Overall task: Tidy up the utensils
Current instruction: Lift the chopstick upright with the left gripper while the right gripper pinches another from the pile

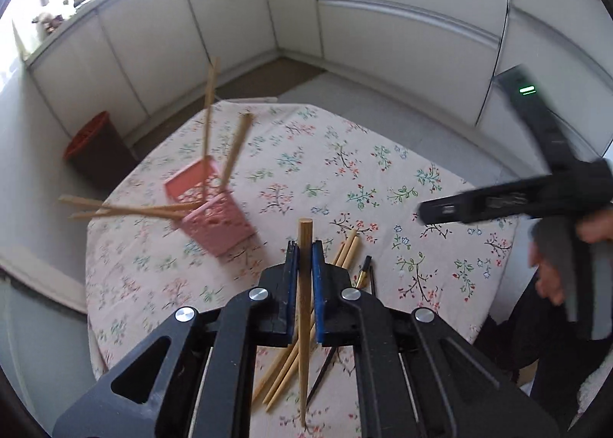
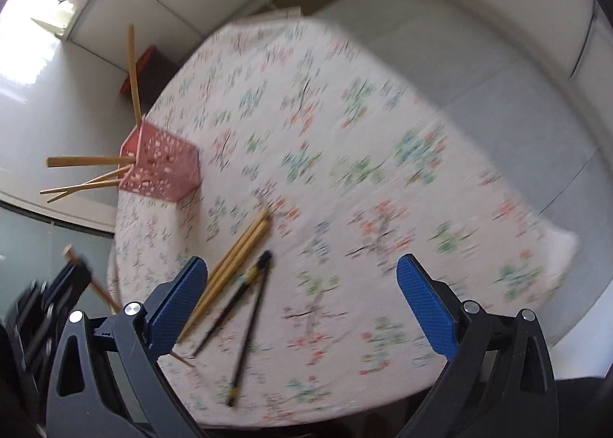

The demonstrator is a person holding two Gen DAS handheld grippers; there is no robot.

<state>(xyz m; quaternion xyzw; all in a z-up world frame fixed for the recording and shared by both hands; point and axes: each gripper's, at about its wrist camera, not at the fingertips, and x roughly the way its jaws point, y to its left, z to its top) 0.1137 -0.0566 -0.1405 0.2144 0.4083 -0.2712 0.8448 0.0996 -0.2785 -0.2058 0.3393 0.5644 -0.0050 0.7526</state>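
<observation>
The left gripper (image 1: 305,250) is holding one wooden chopstick (image 1: 305,308) tight between its two blue pads (image 1: 293,285). The stick stands almost straight up in the left view, with its flat top poking out above the pads and its thin tip pointing down toward the table (image 1: 402,177). The table is round and has a cloth with little flowers on it. Under the gripper, three more wooden sticks (image 1: 285,365) lie side by side on the cloth. Next to them lie two black sticks (image 2: 245,308) with yellow bands, and they cross near their tops. A pink basket (image 1: 210,208) with holes in its sides sits near the far left edge of the table. Five wooden sticks (image 1: 126,210) are in it and lean out in different ways, some up and some sideways. The right gripper (image 2: 312,304) is wide open, with nothing between its blue pads (image 2: 425,308). It hangs above the near side of the table, and the sticks on the cloth are by its left pad. The right view is blurry. A red bin (image 1: 95,154) stands on the floor behind the table.
</observation>
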